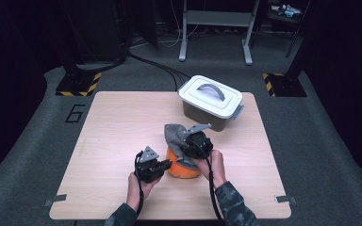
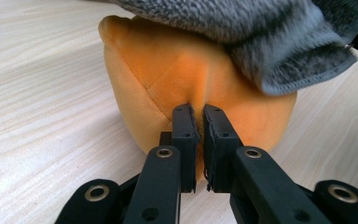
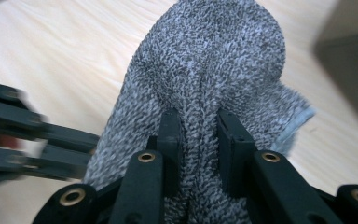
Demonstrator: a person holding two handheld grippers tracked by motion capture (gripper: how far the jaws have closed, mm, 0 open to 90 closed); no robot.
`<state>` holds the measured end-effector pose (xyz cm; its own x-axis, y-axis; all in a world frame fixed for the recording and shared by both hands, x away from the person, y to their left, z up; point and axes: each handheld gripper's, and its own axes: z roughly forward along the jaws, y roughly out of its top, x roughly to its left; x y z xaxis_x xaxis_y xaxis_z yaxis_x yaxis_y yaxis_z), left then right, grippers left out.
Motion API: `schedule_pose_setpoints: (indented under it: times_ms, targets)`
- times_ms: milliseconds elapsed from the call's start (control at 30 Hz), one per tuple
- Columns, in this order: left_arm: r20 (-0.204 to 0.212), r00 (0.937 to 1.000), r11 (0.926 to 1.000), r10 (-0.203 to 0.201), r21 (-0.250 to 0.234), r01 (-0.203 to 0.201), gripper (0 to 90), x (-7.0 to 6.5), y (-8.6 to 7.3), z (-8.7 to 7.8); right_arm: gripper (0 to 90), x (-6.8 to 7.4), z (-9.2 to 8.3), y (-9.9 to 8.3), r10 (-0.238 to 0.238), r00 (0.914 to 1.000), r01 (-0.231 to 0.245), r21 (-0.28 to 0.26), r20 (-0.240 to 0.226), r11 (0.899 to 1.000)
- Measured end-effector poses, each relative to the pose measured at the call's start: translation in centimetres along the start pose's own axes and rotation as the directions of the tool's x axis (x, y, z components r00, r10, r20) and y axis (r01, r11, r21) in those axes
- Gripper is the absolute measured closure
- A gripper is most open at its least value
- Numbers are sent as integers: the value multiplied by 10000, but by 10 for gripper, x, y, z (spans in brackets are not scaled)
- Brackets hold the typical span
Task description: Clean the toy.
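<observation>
just in front of the lidded bin point(image 1: 210, 102), the left gripper point(image 1: 152, 165) pinches the orange plush point(image 2: 177, 88) while the right gripper point(image 3: 199, 140) clamps the grey cloth point(image 3: 214, 65) draped on it, seemingly mid-wipe; next needs steady drag.

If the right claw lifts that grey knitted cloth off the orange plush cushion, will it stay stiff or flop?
Probably flop: the grey knitted cloth already bunches into folds between the right claw jaws and drapes over the orange plush cushion. Likely light, and its fuzzy knit looks unlikely to slip.
</observation>
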<state>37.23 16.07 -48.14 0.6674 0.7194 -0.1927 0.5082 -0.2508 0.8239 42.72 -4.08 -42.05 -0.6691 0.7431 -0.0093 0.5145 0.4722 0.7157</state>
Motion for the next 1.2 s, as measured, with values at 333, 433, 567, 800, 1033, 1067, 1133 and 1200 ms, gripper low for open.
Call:
schedule_pose_setpoints:
  times_ms: [333, 433, 567, 800, 1033, 1067, 1133, 1200]
  targets:
    - [133, 9999, 10000, -50, -55, 50, 840, 0, -1, 0, 731, -32, -9, -23, 1011, 9928, -1017, 63, 643, 9948]
    - [139, 9999, 10000, -5, -34, 5, 839, -1, 0, 1, 731, -38, -13, -25, 1206, 9914, -1209, 35, 506, 9927]
    - [129, 9999, 10000, 7, -37, -7, 839, 0, 0, 0, 731, -32, -29, -12, 1292, 9910, -1312, -623, -358, 9894]
    - [70, 9998, 9998, 203, 27, -204, 841, -1, -1, 0, 729, -1, -4, 19, 259, 9958, -272, -138, -883, 9995]
    - [-81, 10000, 10000, 22, 74, -21, 844, 0, -3, 0, 730, 5, 17, 20, -462, 9988, 469, 555, -139, 9974]
    - [-64, 10000, 10000, 11, 63, -11, 844, 1, -3, 0, 730, 4, 15, 19, -297, 9995, 290, 617, 97, 9977]
    - [-20, 9999, 9999, -115, 53, 115, 844, 1, -4, 0, 730, -4, 12, 16, -294, 9990, 272, 615, 340, 9977]
    - [19, 9997, 9997, -236, -16, 236, 844, 1, -4, 1, 730, -16, 7, 10, 55, 9985, -92, 694, 541, 9975]
